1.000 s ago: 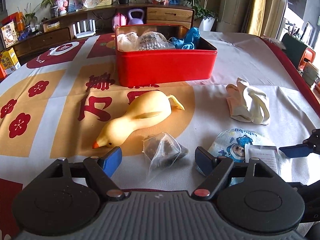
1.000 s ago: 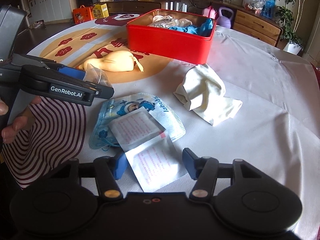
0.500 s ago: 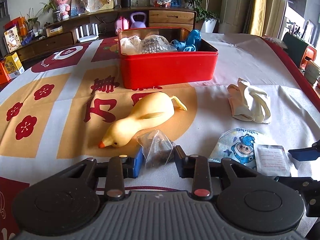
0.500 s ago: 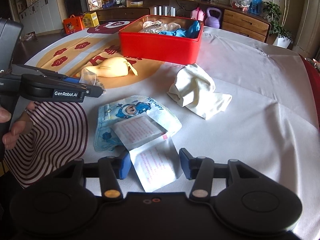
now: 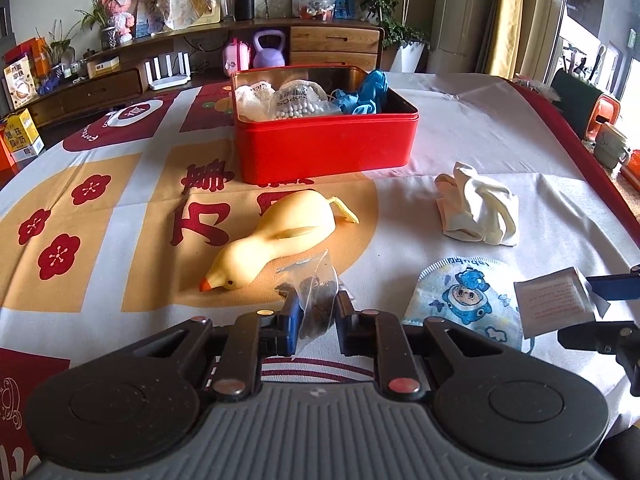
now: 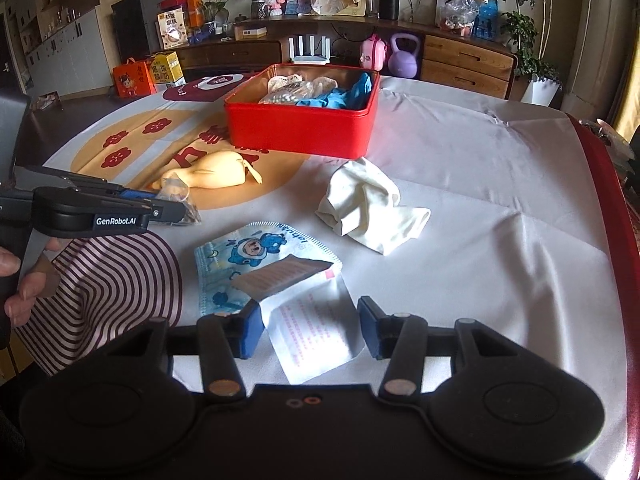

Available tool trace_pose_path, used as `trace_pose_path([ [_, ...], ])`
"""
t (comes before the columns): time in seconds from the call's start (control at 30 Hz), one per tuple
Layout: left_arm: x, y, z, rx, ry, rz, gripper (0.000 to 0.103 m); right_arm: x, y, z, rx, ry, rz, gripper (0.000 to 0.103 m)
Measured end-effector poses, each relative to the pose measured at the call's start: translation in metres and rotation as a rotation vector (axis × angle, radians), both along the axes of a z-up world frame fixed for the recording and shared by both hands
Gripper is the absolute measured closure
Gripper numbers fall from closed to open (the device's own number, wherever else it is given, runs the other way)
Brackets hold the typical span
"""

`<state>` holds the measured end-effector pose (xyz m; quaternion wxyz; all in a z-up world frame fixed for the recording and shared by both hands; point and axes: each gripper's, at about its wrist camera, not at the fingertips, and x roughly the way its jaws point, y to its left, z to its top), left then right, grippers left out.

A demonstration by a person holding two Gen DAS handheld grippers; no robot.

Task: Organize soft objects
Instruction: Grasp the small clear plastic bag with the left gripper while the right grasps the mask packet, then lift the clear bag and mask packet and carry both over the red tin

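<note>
My left gripper (image 5: pixel 316 308) is shut on a small clear bag of dark bits (image 5: pixel 316 300), just in front of the yellow rubber duck (image 5: pixel 280 240). In the right wrist view, the left gripper (image 6: pixel 172 210) holds that bag low over the cloth. My right gripper (image 6: pixel 310 328) pinches a white paper sachet (image 6: pixel 316 332) across its width. The sachet's far end is tipped up over a blue cartoon face mask (image 6: pixel 248 256). The red tin (image 5: pixel 324 152) behind the duck holds a bead bag, lace and blue gloves. A crumpled cream glove (image 5: pixel 476 212) lies to the right.
The table wears a white, orange and red printed cloth (image 5: pixel 100 208) with a red rim (image 6: pixel 608 208) on the right. A hand (image 6: pixel 16 276) grips the left tool over striped fabric (image 6: pixel 104 280). A sideboard (image 6: pixel 460 56) with a purple kettlebell stands behind the table.
The left jaws have closed from wide apart onto the clear bag. The right gripper has risen a little, and the sachet's far end has lifted off the mask.
</note>
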<state>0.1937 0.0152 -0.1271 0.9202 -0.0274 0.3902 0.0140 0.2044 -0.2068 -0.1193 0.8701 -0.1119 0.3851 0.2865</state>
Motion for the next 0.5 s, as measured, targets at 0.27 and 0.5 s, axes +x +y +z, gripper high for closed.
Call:
trace_pose_path([
  [0.27, -0.014, 0.000, 0.020, -0.031, -0.026, -0.008, 0.085, -0.009, -0.002, 0.021, 0.038, -0.024, -0.016, 0.055],
  [0.5, -0.020, 0.000, 0.027, -0.031, -0.029, -0.037, 0.085, -0.019, 0.003, 0.032, 0.043, -0.048, -0.005, 0.054],
])
